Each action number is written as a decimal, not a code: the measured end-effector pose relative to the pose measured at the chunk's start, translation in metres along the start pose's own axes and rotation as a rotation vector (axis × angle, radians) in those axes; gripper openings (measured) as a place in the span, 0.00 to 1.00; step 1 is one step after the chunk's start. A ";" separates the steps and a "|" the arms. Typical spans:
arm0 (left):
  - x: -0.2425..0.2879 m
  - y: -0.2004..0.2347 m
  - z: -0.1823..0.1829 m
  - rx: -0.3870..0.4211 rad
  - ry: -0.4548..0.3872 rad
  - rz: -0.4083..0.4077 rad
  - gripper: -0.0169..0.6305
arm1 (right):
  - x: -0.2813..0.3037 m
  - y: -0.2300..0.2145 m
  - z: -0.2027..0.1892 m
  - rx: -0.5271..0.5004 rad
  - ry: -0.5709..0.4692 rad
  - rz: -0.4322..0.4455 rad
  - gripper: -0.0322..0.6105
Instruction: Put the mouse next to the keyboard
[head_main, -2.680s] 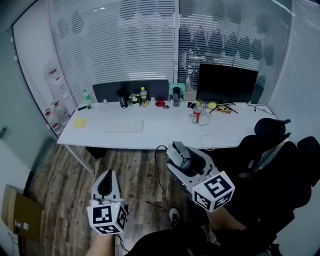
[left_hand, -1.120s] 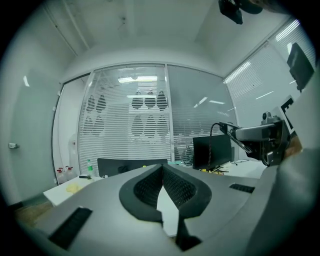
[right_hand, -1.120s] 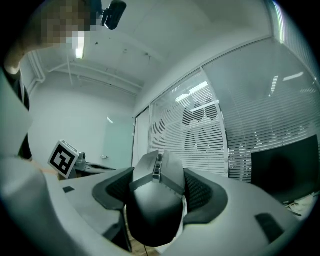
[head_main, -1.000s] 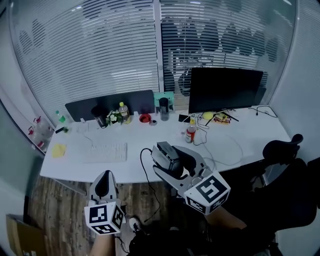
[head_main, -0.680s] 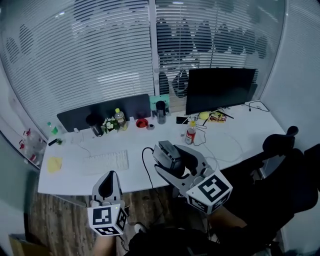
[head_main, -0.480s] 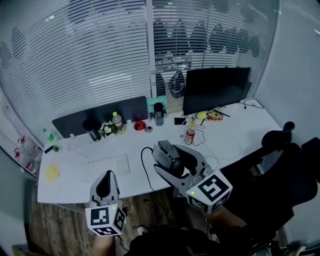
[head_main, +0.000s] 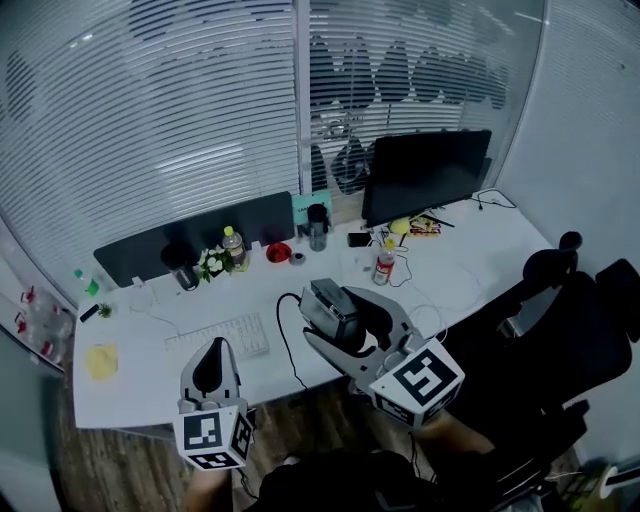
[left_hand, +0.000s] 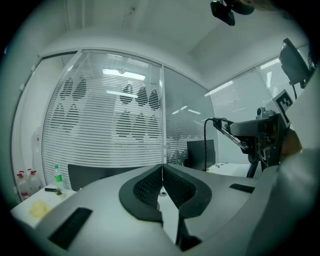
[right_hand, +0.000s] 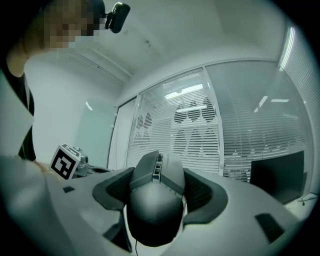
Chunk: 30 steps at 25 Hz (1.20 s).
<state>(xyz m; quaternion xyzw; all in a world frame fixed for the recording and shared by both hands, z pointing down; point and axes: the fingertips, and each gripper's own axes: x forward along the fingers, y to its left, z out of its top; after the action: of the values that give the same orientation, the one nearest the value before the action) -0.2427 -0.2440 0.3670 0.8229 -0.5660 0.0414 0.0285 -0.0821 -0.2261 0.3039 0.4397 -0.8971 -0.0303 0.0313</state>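
Mouse (right_hand: 154, 200): dark grey matte plastic, rounded hump at the rear, angular split buttons with a narrow wheel slot along the middle

Right claw (right_hand: 159, 192) pinches the mouse by its two sides, jaws wide, the black ribbed pads hugging the shell left and right

In the head view the right claw (head_main: 345, 318) reaches forward and to the left from the person's right side, its white body tilted, and its marker cube (head_main: 418, 384) with black squares sits nearest the camera

Mouse (head_main: 326, 305) is up in the air in that grip, not lying on the surface, and it shows to the right of the keyboard (head_main: 222, 335)

A thin black cable (head_main: 284, 338) hangs from the mouse in a loop and drops past the near edge

Keyboard is flat, white, rectangular with a fine key grid, and lies on the white smooth surface (head_main: 130, 390)

Left claw (left_hand: 162, 186) is pressed together, its black textured pads meeting along a line with nothing between them

In the head view the left claw (head_main: 210, 368) is held low at the person's left and points forward over the near edge just below the keyboard

Further back on the surface are a flat black monitor (head_main: 425, 175), a bottle with a red label (head_main: 384, 262), a yellow pad (head_main: 100, 361) and a low dark divider panel (head_main: 190, 240)

A black office chair (head_main: 560, 310) stands at the right

Horizontal slat blinds (head_main: 180, 110) cover the glass wall behind
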 end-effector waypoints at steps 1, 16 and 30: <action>0.001 0.006 -0.001 0.001 0.000 -0.007 0.07 | 0.005 0.003 0.000 -0.001 -0.002 -0.007 0.52; 0.014 0.038 -0.018 0.003 0.038 -0.101 0.07 | 0.057 0.016 -0.024 -0.008 0.053 -0.050 0.52; 0.037 0.035 -0.043 -0.048 0.116 0.007 0.07 | 0.118 -0.049 -0.119 0.019 0.194 -0.004 0.52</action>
<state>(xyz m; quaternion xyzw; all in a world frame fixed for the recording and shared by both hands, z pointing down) -0.2641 -0.2869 0.4138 0.8161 -0.5672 0.0756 0.0811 -0.1060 -0.3521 0.4219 0.4425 -0.8892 0.0208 0.1140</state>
